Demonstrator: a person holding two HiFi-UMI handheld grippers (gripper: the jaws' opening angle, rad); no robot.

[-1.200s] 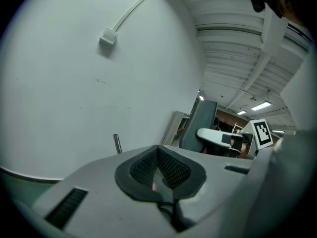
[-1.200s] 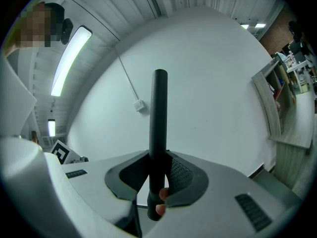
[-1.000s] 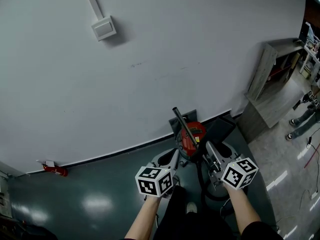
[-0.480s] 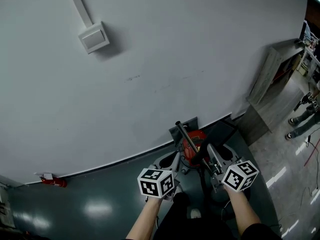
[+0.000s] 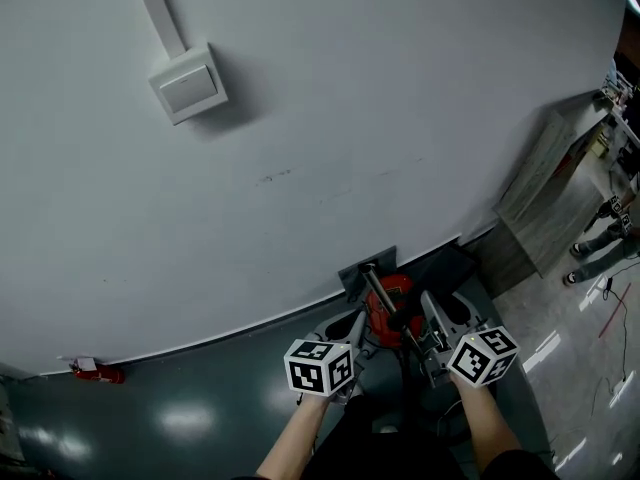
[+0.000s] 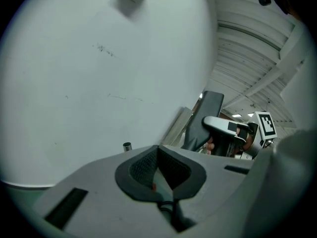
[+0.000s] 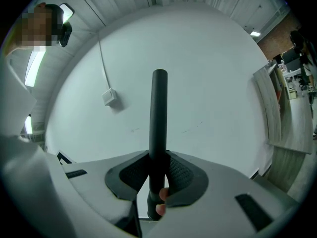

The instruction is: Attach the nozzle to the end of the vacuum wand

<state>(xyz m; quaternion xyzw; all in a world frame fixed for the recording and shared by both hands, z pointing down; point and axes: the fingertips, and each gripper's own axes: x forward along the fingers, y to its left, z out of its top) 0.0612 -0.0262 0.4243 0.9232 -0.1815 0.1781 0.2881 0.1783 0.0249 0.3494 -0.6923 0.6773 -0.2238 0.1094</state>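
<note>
Pale grey wall fills most of the head view, with a white switch box (image 5: 188,85) in the upper left and a strip of dark floor (image 5: 180,418) along the bottom. At the wall's foot, low and right of centre, sits a red vacuum canister (image 5: 395,296), and a wooden cabinet (image 5: 535,193) stands at the right edge. We hold both tools just below the canister: the left gripper (image 5: 356,326) at its left, the right gripper (image 5: 428,316) at its right. In the left gripper view that claw's pads are pressed together, with nothing caught between them. In the right gripper view the right claw pinches the vacuum wand (image 7: 159,123) — a dark tube rising upright from between the pads to the middle of the frame, against the wall. Seen from the head view, the wand slants toward the upper left across the canister — its top end lies near the wall's base.
</note>
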